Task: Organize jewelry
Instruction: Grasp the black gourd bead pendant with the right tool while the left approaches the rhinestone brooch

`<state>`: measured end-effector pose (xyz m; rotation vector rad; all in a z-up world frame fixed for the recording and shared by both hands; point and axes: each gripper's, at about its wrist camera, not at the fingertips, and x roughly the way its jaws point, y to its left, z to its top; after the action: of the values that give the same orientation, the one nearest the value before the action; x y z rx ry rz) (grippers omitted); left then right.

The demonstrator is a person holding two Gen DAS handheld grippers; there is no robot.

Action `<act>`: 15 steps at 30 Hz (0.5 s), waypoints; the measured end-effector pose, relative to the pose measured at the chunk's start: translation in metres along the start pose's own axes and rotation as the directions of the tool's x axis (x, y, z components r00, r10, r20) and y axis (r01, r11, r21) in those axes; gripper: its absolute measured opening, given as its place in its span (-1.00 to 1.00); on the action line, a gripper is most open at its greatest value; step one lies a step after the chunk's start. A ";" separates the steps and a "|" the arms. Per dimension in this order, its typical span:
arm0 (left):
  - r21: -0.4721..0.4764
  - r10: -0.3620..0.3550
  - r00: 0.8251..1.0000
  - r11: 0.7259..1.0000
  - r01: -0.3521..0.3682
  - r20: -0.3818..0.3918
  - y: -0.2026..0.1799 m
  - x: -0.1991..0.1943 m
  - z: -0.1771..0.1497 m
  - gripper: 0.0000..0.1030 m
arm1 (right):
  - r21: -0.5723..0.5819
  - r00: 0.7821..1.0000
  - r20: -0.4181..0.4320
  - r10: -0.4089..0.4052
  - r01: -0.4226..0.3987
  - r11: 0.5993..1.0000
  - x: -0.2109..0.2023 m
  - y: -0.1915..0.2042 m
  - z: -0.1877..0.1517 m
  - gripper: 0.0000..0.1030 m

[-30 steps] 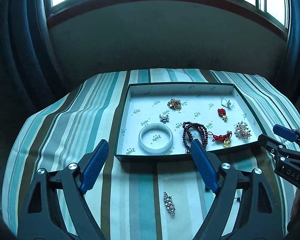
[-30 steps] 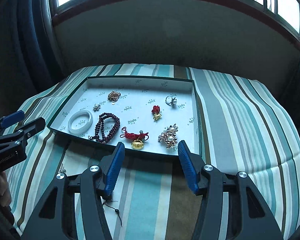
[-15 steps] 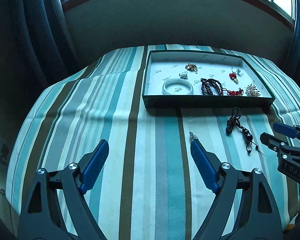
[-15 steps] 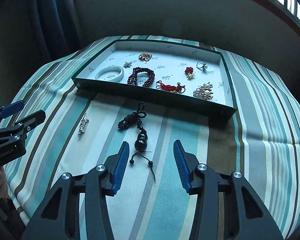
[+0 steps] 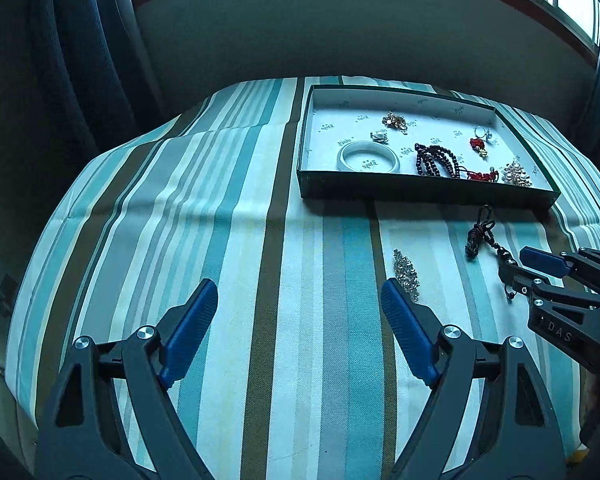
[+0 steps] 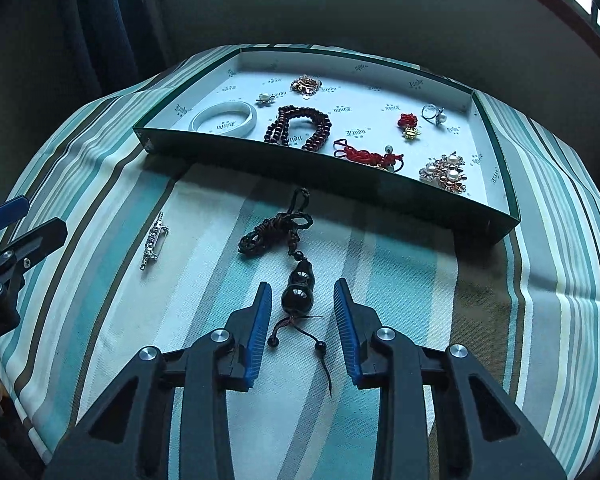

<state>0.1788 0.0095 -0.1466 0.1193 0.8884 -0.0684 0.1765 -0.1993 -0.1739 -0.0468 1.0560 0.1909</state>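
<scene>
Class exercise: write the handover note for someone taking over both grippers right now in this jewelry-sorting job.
Right gripper: its jaws have just been closing around the dark gourd pendant on the striped cloth, pads not yet touching it.
Left gripper: open, empty, over bare cloth; the silver brooch lies just past its right finger.
Done: the tray already holds the white bangle, dark bead bracelet, red knot charms, ring and brooches.
Left: grip the pendant and tray it, then the silver brooch.

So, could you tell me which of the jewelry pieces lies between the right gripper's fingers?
The black gourd pendant on its dark cord, out on the striped cloth; the silver brooch lies off to the side, everything else sits in the tray.
</scene>
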 end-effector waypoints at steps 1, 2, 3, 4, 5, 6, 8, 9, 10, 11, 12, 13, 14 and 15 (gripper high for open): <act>0.000 0.000 1.000 1.000 0.000 -0.001 -0.001 0.001 -0.001 0.62 | 0.000 1.000 -0.002 0.000 0.000 1.000 0.001 0.000 0.000 -0.37; 0.001 -0.001 1.000 1.000 0.001 -0.002 -0.001 0.001 -0.001 0.62 | 0.000 1.000 -0.004 0.000 0.000 1.000 0.002 0.000 0.000 -0.38; 0.002 -0.002 1.000 1.000 0.002 -0.003 -0.002 0.002 -0.001 0.62 | 0.000 1.000 -0.008 0.002 -0.002 1.000 0.003 0.000 0.000 -0.46; 0.003 -0.002 1.000 1.000 0.002 -0.003 -0.002 0.002 -0.001 0.62 | 0.001 1.000 -0.011 0.005 -0.005 1.000 0.004 -0.001 0.000 -0.48; 0.003 -0.002 1.000 1.000 0.002 -0.004 -0.003 0.002 -0.002 0.62 | 0.002 1.000 -0.015 0.006 -0.006 1.000 0.004 -0.001 0.001 -0.53; 0.003 -0.003 1.000 1.000 0.003 -0.005 -0.003 0.003 -0.002 0.62 | 0.002 1.000 -0.019 0.009 -0.009 1.000 0.005 -0.001 0.000 -0.57; 0.003 -0.003 1.000 1.000 0.003 -0.008 -0.005 0.004 -0.002 0.62 | 0.002 1.000 -0.021 0.017 -0.017 1.000 0.006 -0.001 0.000 -0.63; 0.004 -0.005 1.000 1.000 0.005 -0.009 -0.005 0.004 -0.003 0.62 | 0.000 1.000 -0.022 0.020 -0.020 1.000 0.006 -0.001 0.000 -0.66; 0.005 -0.007 1.000 1.000 0.007 -0.011 -0.006 0.005 -0.003 0.62 | -0.003 1.000 -0.023 0.018 -0.018 1.000 0.006 0.000 0.000 -0.66; 0.007 -0.008 1.000 1.000 0.008 -0.012 -0.007 0.005 -0.003 0.62 | -0.005 1.000 -0.022 0.017 -0.017 1.000 0.006 0.000 0.000 -0.66; 0.008 -0.008 1.000 1.000 0.009 -0.013 -0.008 0.005 -0.003 0.62 | -0.007 1.000 -0.021 0.015 -0.016 1.000 0.005 0.000 0.000 -0.66; 0.009 -0.010 1.000 1.000 0.010 -0.013 -0.008 0.006 -0.003 0.62 | -0.005 1.000 -0.019 0.013 -0.013 1.000 0.004 0.000 -0.001 -0.66; 0.010 -0.011 1.000 1.000 0.011 -0.014 -0.010 0.006 -0.003 0.62 | -0.004 1.000 -0.015 0.011 -0.011 1.000 0.003 0.000 -0.001 -0.66; 0.012 -0.012 1.000 1.000 0.012 -0.014 -0.011 0.006 -0.003 0.62 | -0.002 1.000 -0.012 0.010 -0.010 1.000 0.002 -0.001 -0.002 -0.66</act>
<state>0.1790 -0.0005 -0.1540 0.1259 0.9027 -0.0846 0.1764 -0.1999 -0.1767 -0.0451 1.0684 0.2009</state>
